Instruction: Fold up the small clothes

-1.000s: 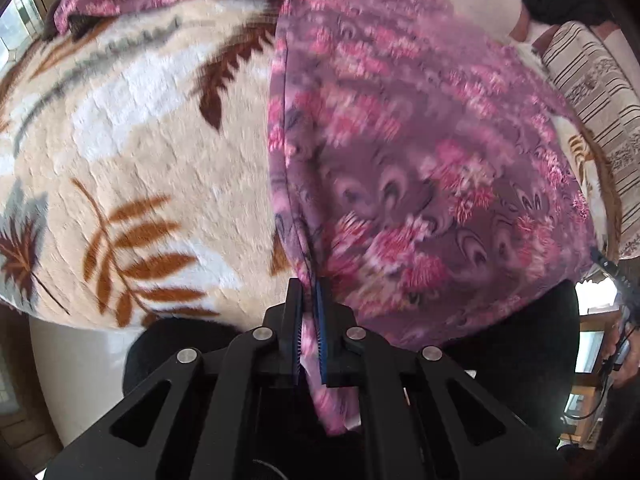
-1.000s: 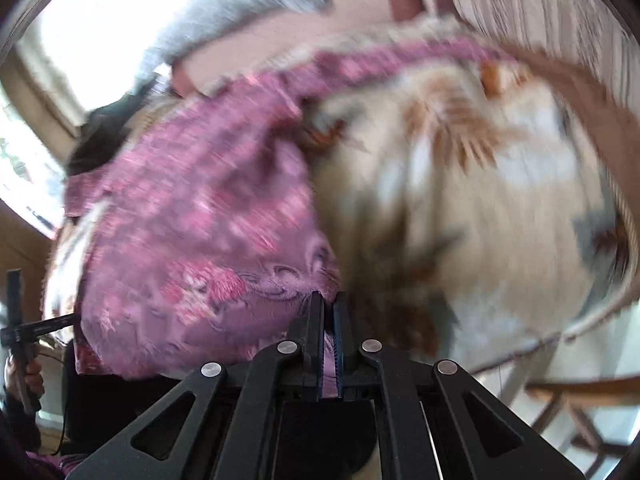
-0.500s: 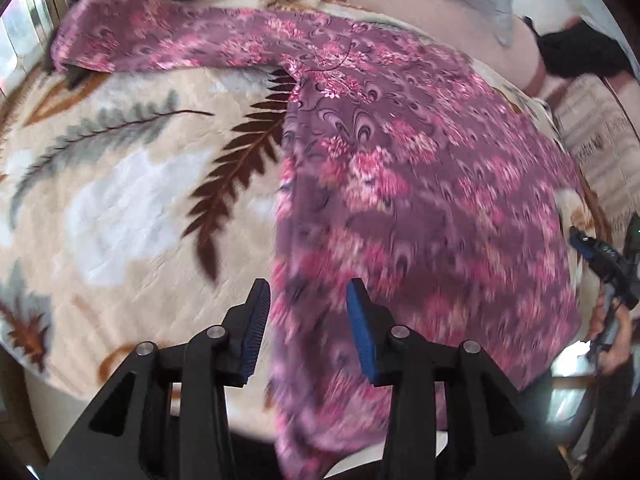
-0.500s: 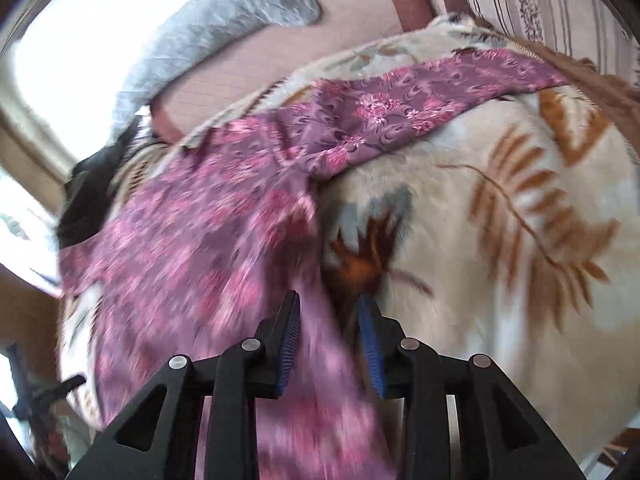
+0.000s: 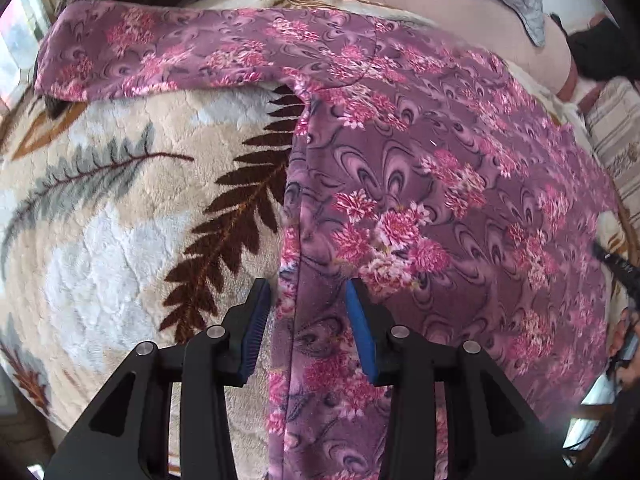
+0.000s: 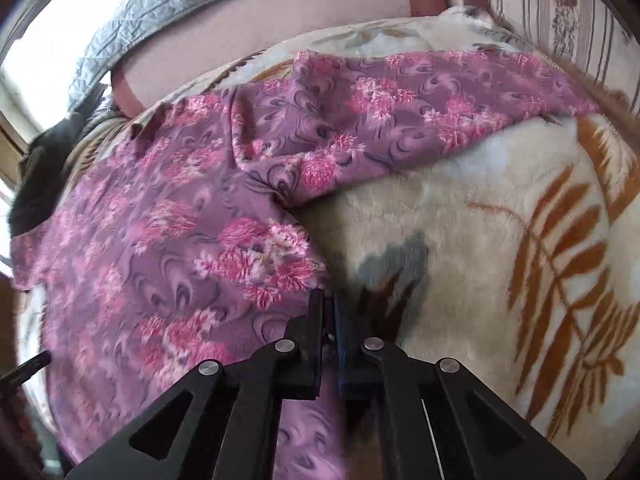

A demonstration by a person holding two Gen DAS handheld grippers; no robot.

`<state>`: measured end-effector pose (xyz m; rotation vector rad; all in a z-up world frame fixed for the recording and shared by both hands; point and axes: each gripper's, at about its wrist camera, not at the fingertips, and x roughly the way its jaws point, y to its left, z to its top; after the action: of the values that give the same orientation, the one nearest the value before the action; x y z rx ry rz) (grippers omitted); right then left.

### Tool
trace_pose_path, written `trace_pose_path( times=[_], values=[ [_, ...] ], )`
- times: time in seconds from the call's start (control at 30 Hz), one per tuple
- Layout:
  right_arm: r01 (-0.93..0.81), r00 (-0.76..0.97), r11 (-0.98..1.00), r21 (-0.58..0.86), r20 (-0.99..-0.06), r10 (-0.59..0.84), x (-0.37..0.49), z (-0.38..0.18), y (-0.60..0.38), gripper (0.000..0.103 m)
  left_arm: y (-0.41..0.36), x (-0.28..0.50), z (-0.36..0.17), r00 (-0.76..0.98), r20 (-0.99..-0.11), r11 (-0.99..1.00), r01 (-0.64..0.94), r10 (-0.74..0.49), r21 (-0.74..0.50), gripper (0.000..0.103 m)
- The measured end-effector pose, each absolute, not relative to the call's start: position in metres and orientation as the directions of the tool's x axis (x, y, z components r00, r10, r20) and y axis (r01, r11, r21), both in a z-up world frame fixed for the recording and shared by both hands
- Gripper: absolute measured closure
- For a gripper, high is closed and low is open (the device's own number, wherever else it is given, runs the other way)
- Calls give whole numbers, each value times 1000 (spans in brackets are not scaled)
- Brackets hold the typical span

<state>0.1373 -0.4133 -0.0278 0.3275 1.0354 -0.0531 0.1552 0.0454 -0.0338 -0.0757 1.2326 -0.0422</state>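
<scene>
A purple garment with pink flowers [image 5: 420, 200] lies spread flat on a cream leaf-patterned blanket [image 5: 120, 220], sleeves stretched out to both sides. My left gripper [image 5: 308, 300] is open, its blue pads straddling the garment's left side seam near the hem. In the right wrist view the garment [image 6: 160, 240] fills the left half, one sleeve [image 6: 420, 108] running right. My right gripper [image 6: 329, 300] is shut at the garment's right side edge; whether cloth is pinched between the fingers is hard to tell.
The blanket [image 6: 500, 260] covers a bed. A grey quilted cloth [image 6: 180, 8] and pink bedding [image 5: 440, 4] lie at the far side. A striped cushion [image 5: 616, 140] is at the right. The right gripper's tip shows at the left view's right edge [image 5: 616, 268].
Both grippers let go of the hem and opened half a second ago. The left moved forward along the side seam and stays open. The right has shut again at the garment's edge.
</scene>
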Motion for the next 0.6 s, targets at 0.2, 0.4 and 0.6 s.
trace_pose_path(
  times=[0.2,0.4,0.6],
  values=[
    [106,492,917,385,-821,288,56,-3,-421,59,60,107,-22,305,-931,979,50,-202,-196,60],
    [158,438,902,402,-847,300,-36,-33,-435,52,73,43,-32,230,-931,959,64,-283,-276,48],
    [238,439,841,486,-826,353,-66,-62,-434,51,59,11,-64,93,-936,940,67,-339,-333,46]
  ],
)
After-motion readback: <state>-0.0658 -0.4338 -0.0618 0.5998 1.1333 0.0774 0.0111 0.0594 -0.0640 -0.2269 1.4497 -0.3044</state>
